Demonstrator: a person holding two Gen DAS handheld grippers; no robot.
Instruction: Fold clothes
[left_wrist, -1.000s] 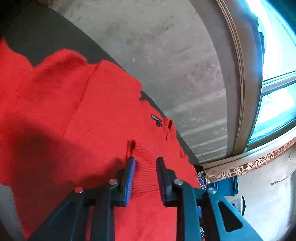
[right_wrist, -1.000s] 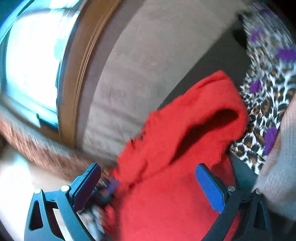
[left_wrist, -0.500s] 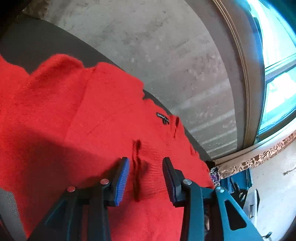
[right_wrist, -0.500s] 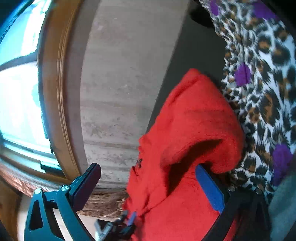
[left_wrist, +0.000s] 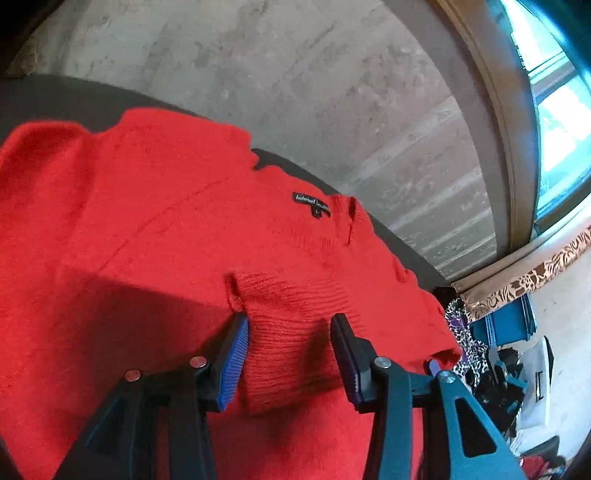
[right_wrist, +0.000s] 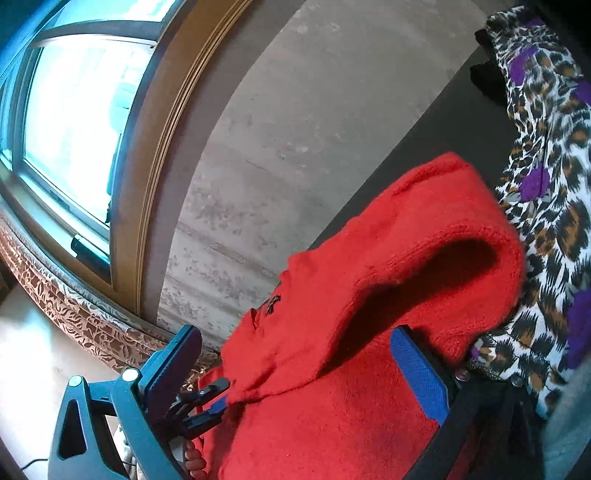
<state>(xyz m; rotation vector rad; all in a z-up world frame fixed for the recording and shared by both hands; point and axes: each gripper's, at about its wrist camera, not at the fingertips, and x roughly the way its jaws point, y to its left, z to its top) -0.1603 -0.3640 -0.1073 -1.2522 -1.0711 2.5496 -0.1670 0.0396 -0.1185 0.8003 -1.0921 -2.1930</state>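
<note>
A red knit sweater lies spread on a dark surface, its black neck label facing up. My left gripper is open. The ribbed cuff of a sleeve lies loose between its blue pads and rests on the sweater body. In the right wrist view the sweater shows a raised, folded hump of sleeve. My right gripper is wide open, its jaws on either side of the red fabric and gripping nothing. The left gripper's tip shows at the sweater's left edge.
A leopard-print garment with purple spots lies right of the sweater, touching the hump. A concrete wall rises behind the dark surface, with a window above. Blue bins and clutter sit on the floor at far right.
My left gripper has opened and let go of the ribbed cuff, which now lies slack between its jaws. The right gripper stayed open while its view swung over the sweater.
</note>
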